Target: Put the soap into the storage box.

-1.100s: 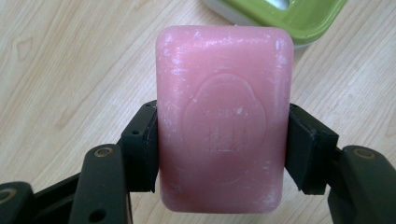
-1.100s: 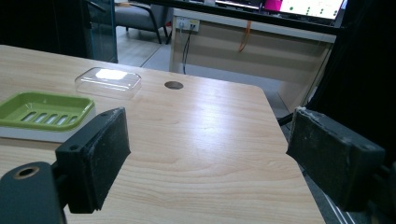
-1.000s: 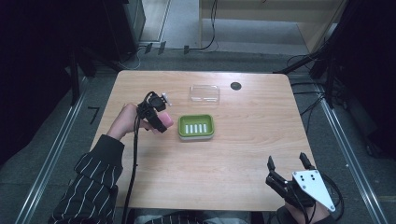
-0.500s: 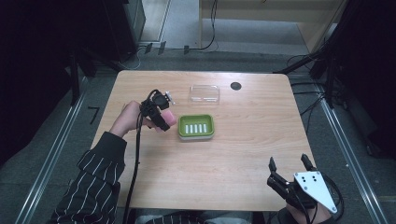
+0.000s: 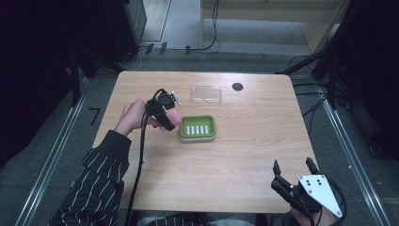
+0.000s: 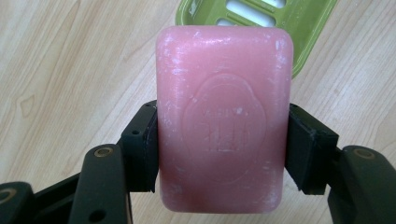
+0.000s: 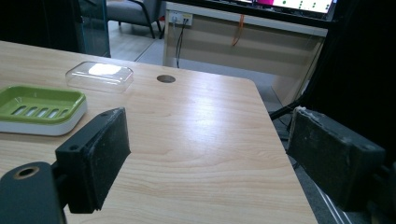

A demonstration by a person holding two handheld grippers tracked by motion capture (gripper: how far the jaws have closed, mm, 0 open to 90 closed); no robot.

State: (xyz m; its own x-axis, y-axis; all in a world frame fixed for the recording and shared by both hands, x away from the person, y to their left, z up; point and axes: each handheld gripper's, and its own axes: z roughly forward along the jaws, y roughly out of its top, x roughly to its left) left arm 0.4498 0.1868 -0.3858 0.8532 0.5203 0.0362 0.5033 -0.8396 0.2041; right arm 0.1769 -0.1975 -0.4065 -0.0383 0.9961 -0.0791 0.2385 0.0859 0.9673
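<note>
My left gripper is shut on a pink bar of soap, gripped by its two long sides; the soap hangs just left of the green soap dish. From the left gripper view, the dish lies just beyond the soap's far end. A clear plastic lid lies behind the dish, upside up on the wood. My right gripper stands open at the table's front right corner, nothing between its pads.
The wooden table has a round black cable hole near its back edge. In the right gripper view the dish and lid sit far left. The table's right edge drops off beside my right gripper.
My left gripper has carried the soap a little to the right, closer to the green dish. The right gripper has stayed where it was.
</note>
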